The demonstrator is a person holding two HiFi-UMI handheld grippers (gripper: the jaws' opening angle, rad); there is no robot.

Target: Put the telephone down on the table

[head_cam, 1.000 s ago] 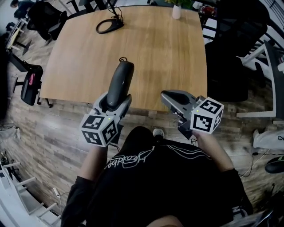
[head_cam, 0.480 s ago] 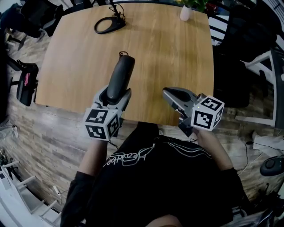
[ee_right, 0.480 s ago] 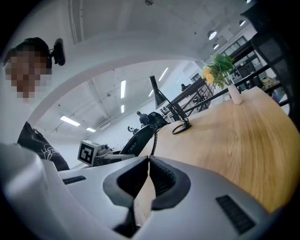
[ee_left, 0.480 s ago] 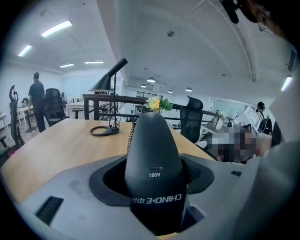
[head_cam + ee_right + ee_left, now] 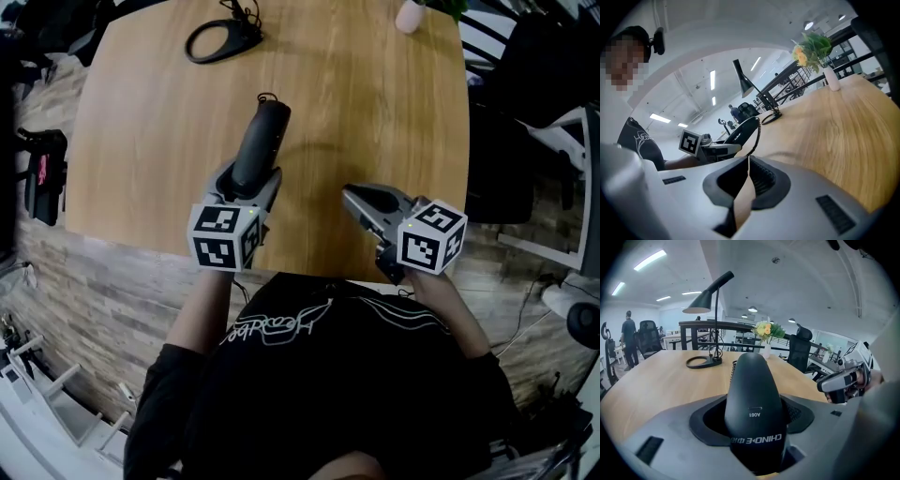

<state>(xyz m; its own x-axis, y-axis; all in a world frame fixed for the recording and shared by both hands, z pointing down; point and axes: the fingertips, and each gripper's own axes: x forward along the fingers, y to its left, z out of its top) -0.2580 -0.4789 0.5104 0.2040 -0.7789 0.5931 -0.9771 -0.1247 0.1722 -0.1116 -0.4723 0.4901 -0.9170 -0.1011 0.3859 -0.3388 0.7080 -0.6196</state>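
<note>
Left fingers (image 5: pixel 670 427) around telephone (image 5: pixel 752 408) (above table (image 5: pixel 375 112))

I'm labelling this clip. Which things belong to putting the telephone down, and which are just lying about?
In the job: telephone, left gripper clamped on it, table.
Lying about: desk lamp, flower vase, office chair; right gripper, shut and empty.
</note>
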